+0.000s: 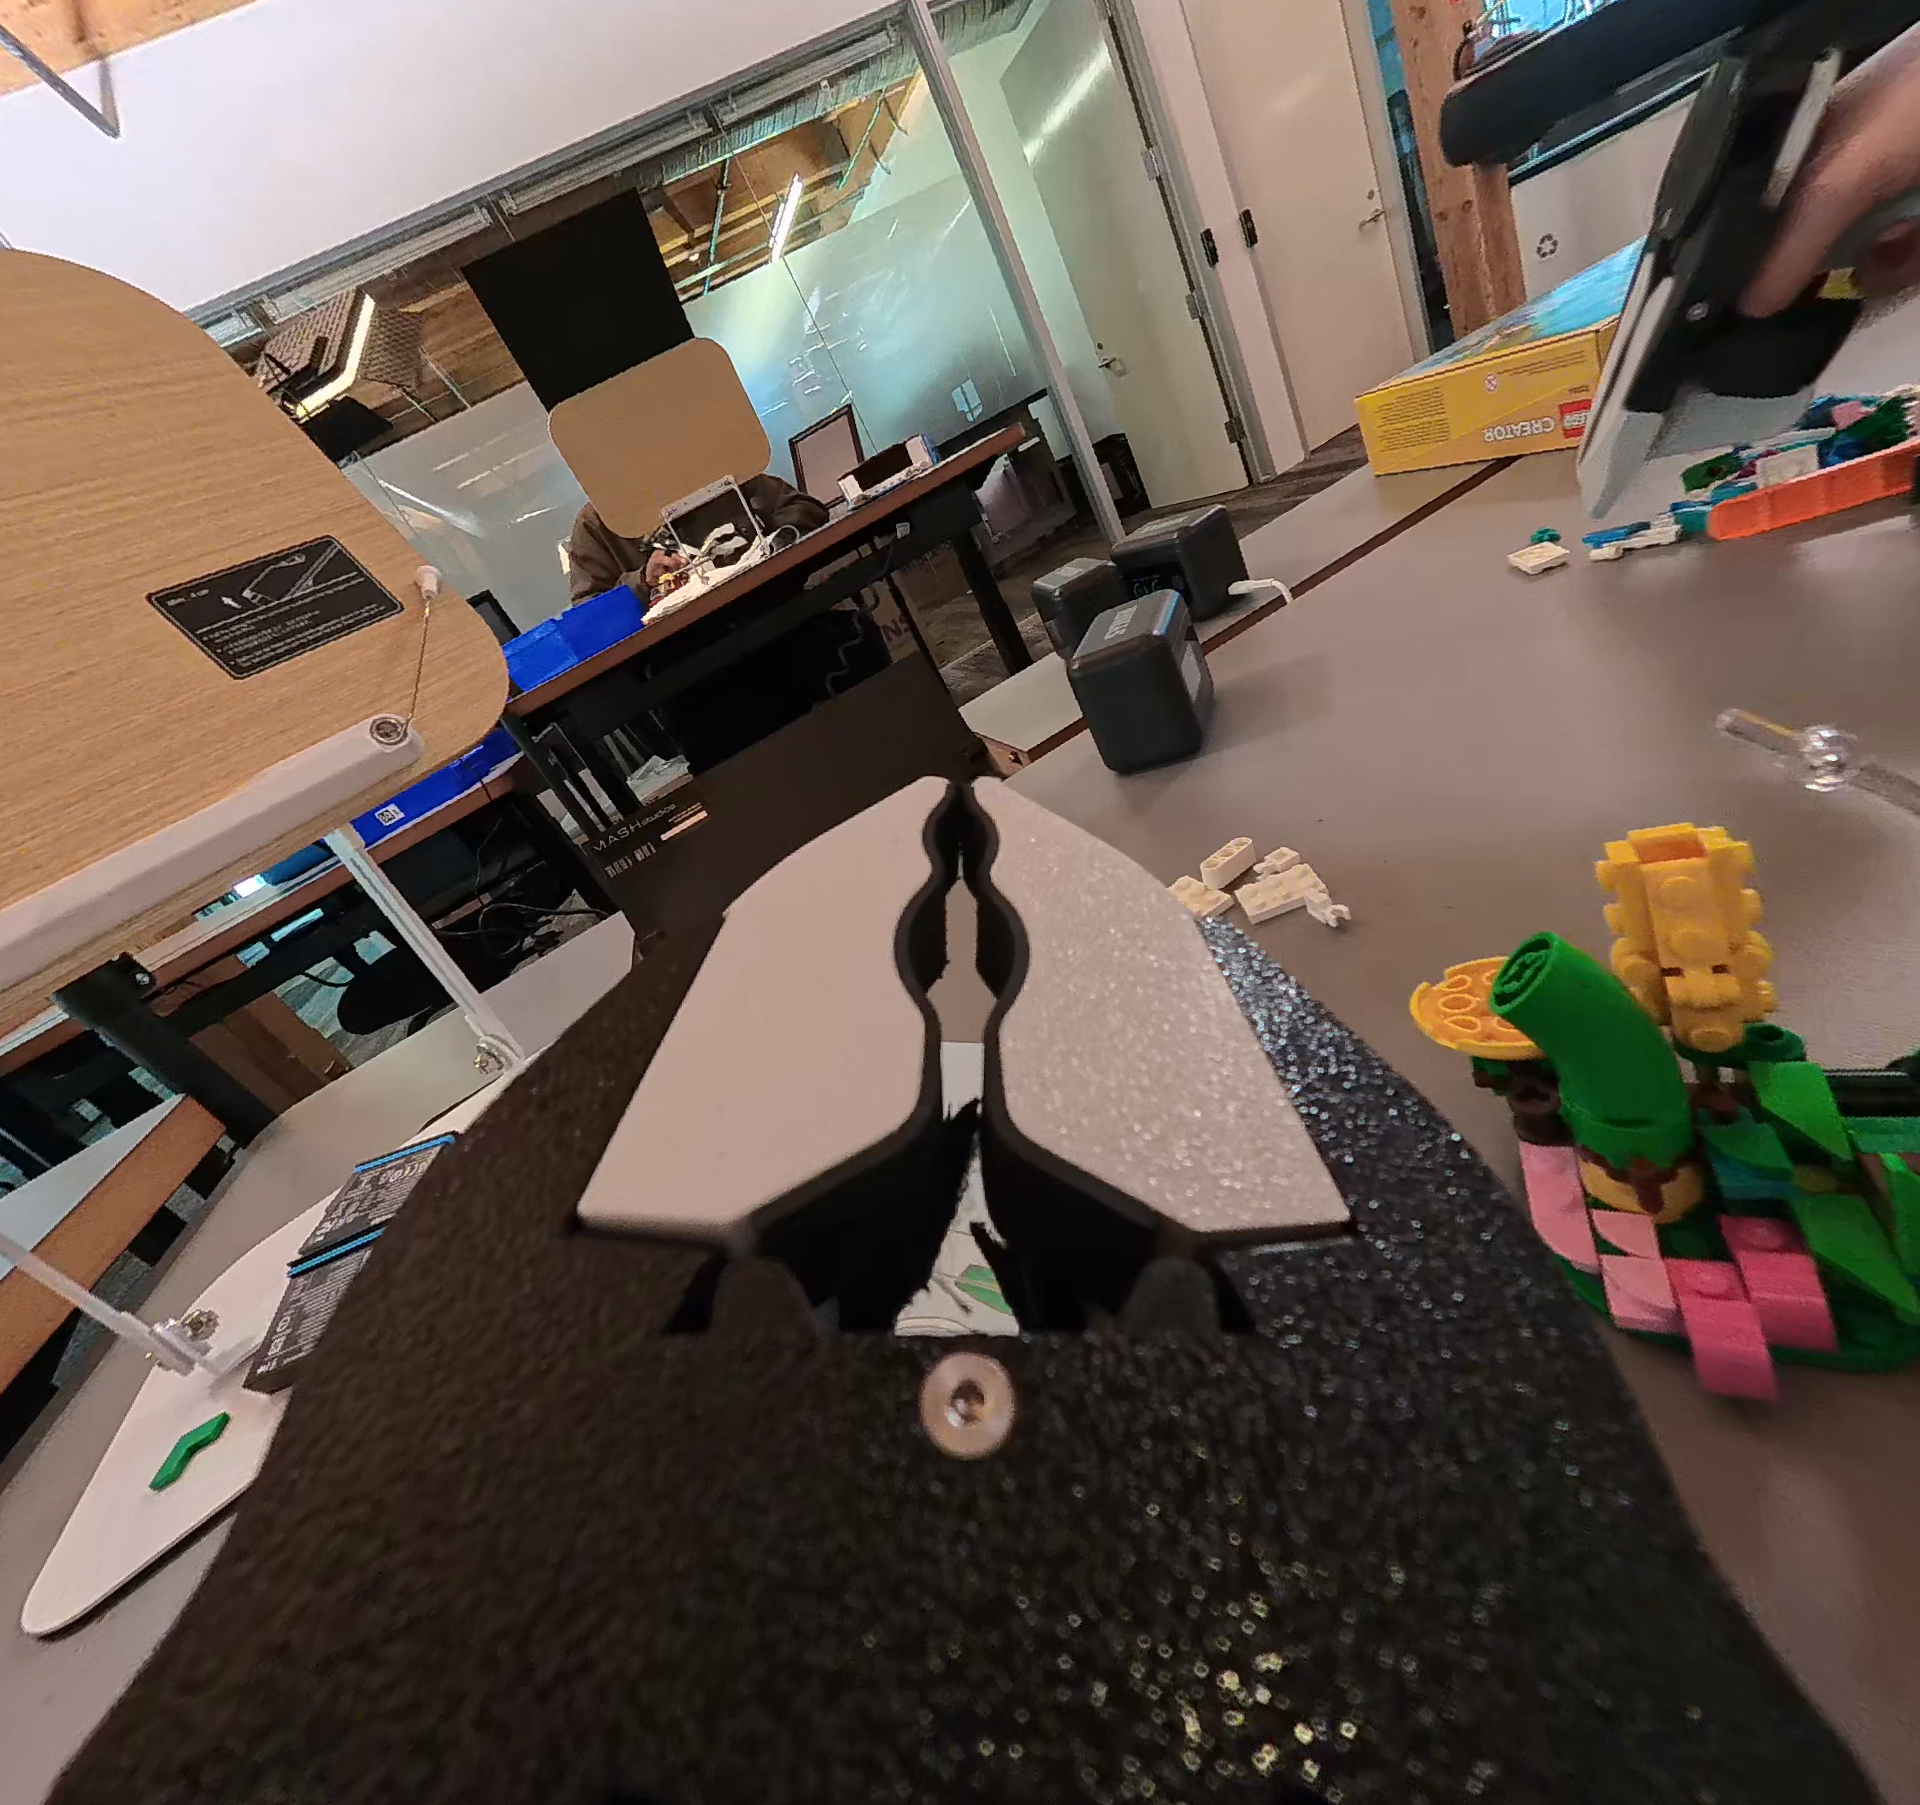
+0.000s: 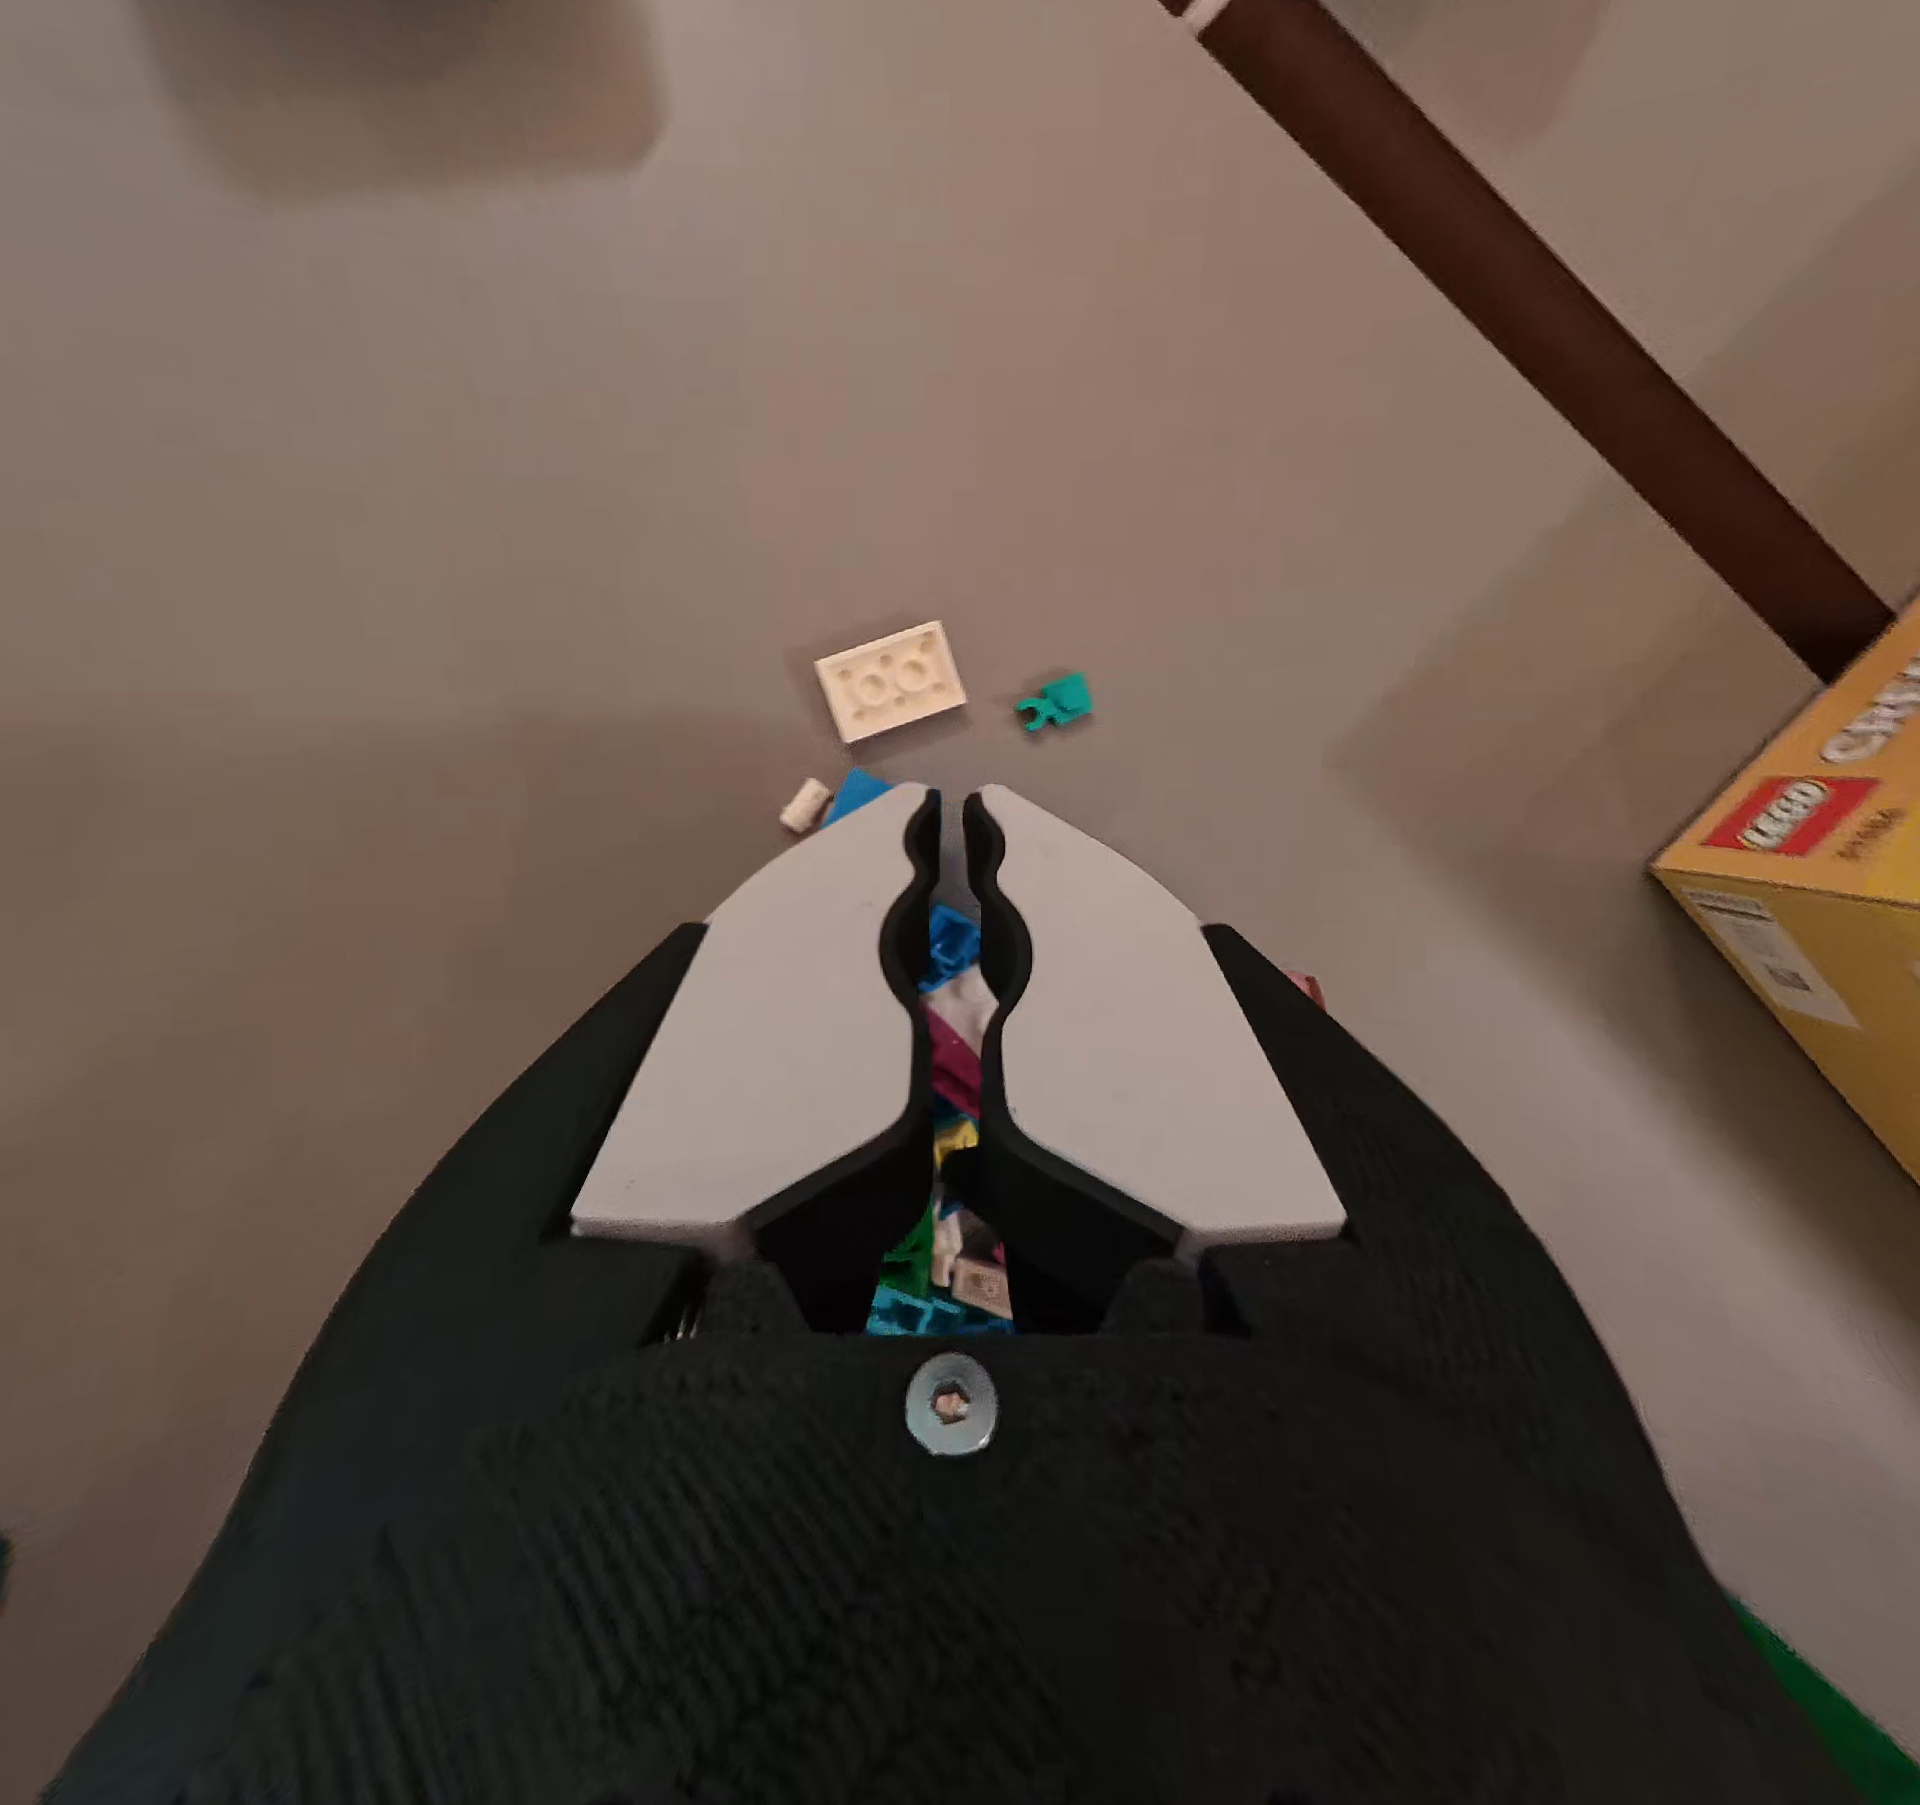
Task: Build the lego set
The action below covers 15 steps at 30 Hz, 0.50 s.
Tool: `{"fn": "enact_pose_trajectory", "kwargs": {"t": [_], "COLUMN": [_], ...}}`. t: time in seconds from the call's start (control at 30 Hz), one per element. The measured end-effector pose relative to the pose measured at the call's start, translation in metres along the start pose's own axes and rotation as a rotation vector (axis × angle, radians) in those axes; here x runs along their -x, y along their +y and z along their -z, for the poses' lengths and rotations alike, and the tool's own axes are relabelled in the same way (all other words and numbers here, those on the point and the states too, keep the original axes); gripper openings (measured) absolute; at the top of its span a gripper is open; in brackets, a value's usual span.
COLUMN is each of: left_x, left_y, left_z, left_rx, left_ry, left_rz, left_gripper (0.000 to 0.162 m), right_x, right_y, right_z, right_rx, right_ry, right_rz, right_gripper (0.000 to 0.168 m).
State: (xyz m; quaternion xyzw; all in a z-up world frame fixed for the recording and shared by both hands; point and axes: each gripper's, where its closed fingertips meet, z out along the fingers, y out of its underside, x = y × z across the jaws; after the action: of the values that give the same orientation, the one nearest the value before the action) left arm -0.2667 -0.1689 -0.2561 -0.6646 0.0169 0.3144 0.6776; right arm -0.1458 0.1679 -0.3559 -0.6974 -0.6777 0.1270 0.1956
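A part-built lego model (image 1: 1704,1132) of green, pink and yellow bricks stands on the grey table (image 1: 1455,716), to the right of my left gripper (image 1: 961,801). That gripper is shut with nothing between its tips. My right gripper (image 2: 951,799) is shut to a narrow slit, nothing visibly held, and hovers above a pile of mixed coloured pieces (image 2: 951,1028). A white plate (image 2: 890,680) and a small teal clip piece (image 2: 1058,703) lie just beyond its tips. In the left wrist view the right gripper (image 1: 1714,353), held by a hand, hangs over the pile (image 1: 1766,477) by an orange tray (image 1: 1808,498).
A yellow lego box (image 1: 1486,405) (image 2: 1818,882) lies at the far right. Black boxes (image 1: 1138,695) stand at the table's far edge. Loose white pieces (image 1: 1257,888) and a clear part (image 1: 1818,758) lie near the model. A wooden board on a white stand (image 1: 156,560) is at left, with a green piece (image 1: 187,1449) on its base.
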Motion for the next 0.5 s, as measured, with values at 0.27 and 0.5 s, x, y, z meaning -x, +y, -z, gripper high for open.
{"fn": "enact_pose_trajectory", "kwargs": {"t": [0.27,0.5], "left_x": [-0.002,-0.002], "left_y": [-0.001,-0.001], "left_z": [0.000,0.000], "left_rx": [-0.004,-0.004], "left_ry": [0.007,0.007], "left_rz": [-0.007,-0.007], "left_gripper": [0.000,0.000], "right_x": [0.008,0.018], "right_y": [0.004,0.019], "right_z": [0.009,0.002], "right_rx": [0.021,0.110], "right_ry": [-0.070,-0.081], "right_rz": [-0.034,-0.011], "right_gripper": [0.009,0.009]}}
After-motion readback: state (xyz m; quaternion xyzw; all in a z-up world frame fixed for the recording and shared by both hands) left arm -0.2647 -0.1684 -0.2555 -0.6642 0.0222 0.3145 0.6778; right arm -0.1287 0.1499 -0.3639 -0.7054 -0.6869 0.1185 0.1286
